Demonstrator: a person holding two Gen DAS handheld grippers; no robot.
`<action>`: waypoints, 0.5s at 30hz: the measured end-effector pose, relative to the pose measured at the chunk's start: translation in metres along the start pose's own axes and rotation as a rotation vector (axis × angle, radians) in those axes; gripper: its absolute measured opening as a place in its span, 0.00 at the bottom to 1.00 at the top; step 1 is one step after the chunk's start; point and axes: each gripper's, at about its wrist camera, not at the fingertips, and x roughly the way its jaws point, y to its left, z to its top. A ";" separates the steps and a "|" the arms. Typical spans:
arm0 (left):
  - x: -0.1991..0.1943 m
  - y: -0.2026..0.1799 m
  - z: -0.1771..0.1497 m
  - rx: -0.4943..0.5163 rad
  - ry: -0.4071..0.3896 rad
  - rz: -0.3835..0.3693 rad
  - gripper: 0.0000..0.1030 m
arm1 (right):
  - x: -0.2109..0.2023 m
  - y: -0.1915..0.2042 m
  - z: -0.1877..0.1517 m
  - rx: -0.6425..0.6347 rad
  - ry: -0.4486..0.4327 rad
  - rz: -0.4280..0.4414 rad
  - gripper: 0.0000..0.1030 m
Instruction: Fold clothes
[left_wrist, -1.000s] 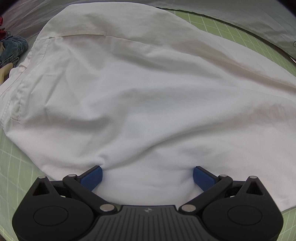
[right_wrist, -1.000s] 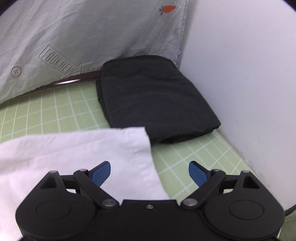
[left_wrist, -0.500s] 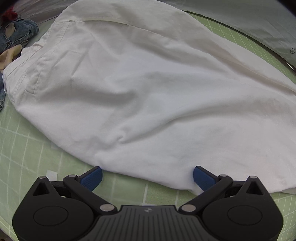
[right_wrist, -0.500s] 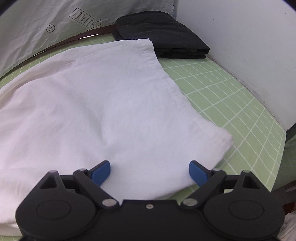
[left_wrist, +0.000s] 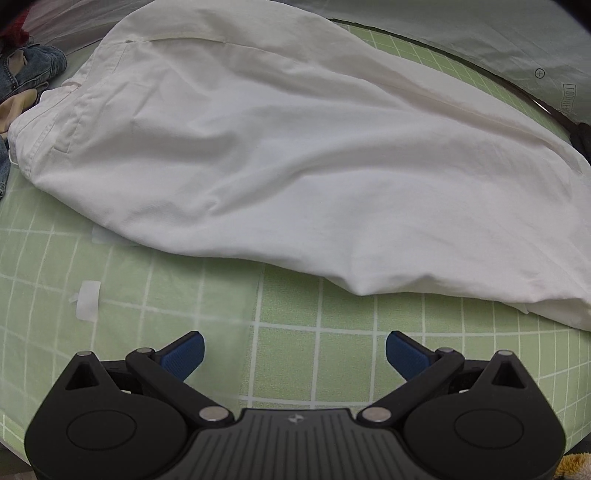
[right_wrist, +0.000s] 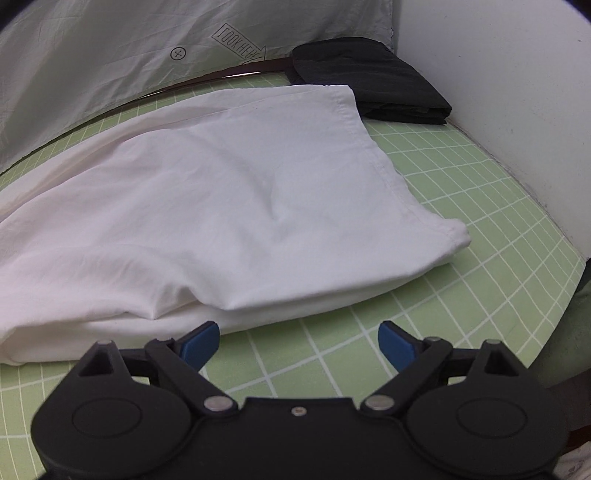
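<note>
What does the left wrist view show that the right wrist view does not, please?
Only the left wrist view shows the denim garment and a strip of white tape. Only the right shows the folded black garment and white wall. Both share the white garment lying on the green grid mat, and open, empty jaws.

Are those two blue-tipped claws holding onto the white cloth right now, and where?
Nothing is held. The left gripper and right gripper are both open above the green mat, clear of the white garment.

On the green grid mat (left_wrist: 288, 325) lay one white garment (left_wrist: 295, 155), one folded black garment (right_wrist: 373, 85), one denim piece (left_wrist: 29, 72), and two tape scraps (left_wrist: 88, 300).
</note>
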 end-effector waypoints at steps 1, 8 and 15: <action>-0.002 -0.002 -0.002 0.006 0.001 -0.003 1.00 | -0.001 0.003 0.001 -0.017 -0.004 0.008 0.91; 0.024 -0.046 0.018 0.105 0.002 -0.037 1.00 | 0.017 0.030 0.021 -0.224 0.007 0.020 0.91; 0.039 -0.095 0.021 0.253 0.020 -0.022 1.00 | 0.037 0.040 0.048 -0.270 -0.014 0.026 0.91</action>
